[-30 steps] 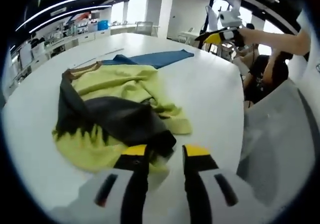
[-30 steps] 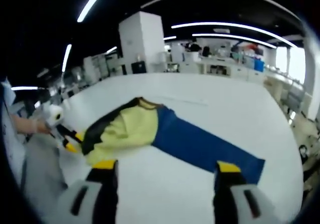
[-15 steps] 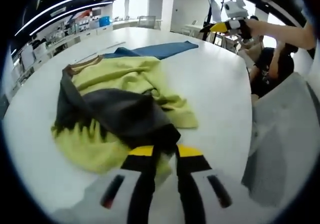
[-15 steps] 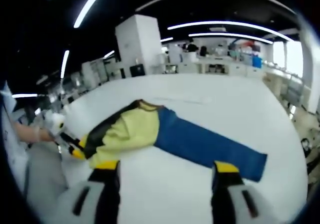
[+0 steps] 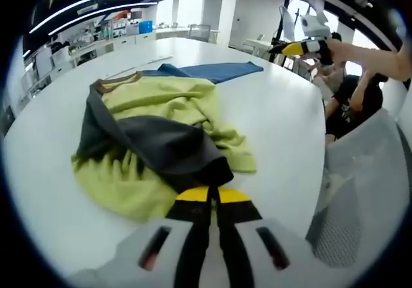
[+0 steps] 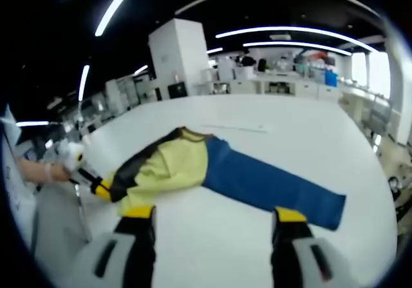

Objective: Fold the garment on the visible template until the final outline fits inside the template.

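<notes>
A yellow-green and dark grey garment (image 5: 154, 133) lies crumpled on the white table (image 5: 283, 120). It partly covers a flat blue template (image 5: 212, 71) behind it. My left gripper (image 5: 214, 195) sits at the garment's near dark edge, jaws closed together on the fabric. In the right gripper view the garment (image 6: 167, 165) lies over the left end of the blue template (image 6: 270, 185). The left gripper (image 6: 96, 186) touches its dark edge there. My right gripper (image 6: 214, 216) hovers above the table, open and holding nothing. It appears at the top right of the left gripper view (image 5: 302, 46).
A grey mesh chair (image 5: 360, 191) stands by the table's edge to the right of the left gripper. A person (image 5: 344, 88) sits beyond the table. White benches and a pillar (image 6: 180, 56) stand at the back of the room.
The left gripper's jaws have gone from open to closed at the garment's near edge. The right gripper has stayed open, nearly still.
</notes>
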{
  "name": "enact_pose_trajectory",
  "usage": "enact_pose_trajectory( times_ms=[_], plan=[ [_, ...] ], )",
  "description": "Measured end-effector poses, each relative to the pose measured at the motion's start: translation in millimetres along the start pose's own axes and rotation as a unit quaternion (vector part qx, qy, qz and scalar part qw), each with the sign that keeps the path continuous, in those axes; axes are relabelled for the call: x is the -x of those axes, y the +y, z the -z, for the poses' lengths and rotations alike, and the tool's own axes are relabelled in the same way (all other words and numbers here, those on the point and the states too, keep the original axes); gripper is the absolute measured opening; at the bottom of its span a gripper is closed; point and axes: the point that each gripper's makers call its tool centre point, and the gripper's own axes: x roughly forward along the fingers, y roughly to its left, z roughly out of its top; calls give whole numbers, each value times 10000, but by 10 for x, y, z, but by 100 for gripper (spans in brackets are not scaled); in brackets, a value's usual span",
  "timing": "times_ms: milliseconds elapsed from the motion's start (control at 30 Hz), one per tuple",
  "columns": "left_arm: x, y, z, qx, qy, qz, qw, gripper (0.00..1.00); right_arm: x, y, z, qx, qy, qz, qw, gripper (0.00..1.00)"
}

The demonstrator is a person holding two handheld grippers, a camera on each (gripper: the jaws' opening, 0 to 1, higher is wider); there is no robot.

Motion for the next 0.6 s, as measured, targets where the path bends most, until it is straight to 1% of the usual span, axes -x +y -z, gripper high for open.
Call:
enact_pose_trajectory(
  times_ms=[100, 233, 333, 400, 433, 467, 567, 600],
  plan=[
    [73, -28, -52, 256, -72, 70, 9996, 0, 21, 15, -7, -41, -18, -15, 10000, 72],
    [247, -47, -164, 492, -166, 96, 9986, 0, 52, 63, -27, -37, -28, -11, 10000, 72],
    [372, -30, -225, 705, -283, 181, 9969, 0, 89, 100, -58, -54, -74, 7, 10000, 72],
    [461, 12, -258, 808, -306, 217, 9960, 0, 117, 142, -88, -81, -130, 32, 9999, 72],
    [495, 34, -268, 807, -311, 217, 9960, 0, 138, 222, -107, -95, -155, 51, 9998, 71],
    [529, 96, -264, 812, -306, 223, 9960, 0, 146, 249, -117, -104, -180, 57, 9998, 71],
    [621, 149, -262, 771, -246, 227, 9965, 0, 159, 304, -128, -114, -208, 106, 9997, 71],
    [668, 201, -254, 754, -232, 230, 9966, 0, 159, 312, -125, -105, -201, 117, 9997, 71]
  ],
)
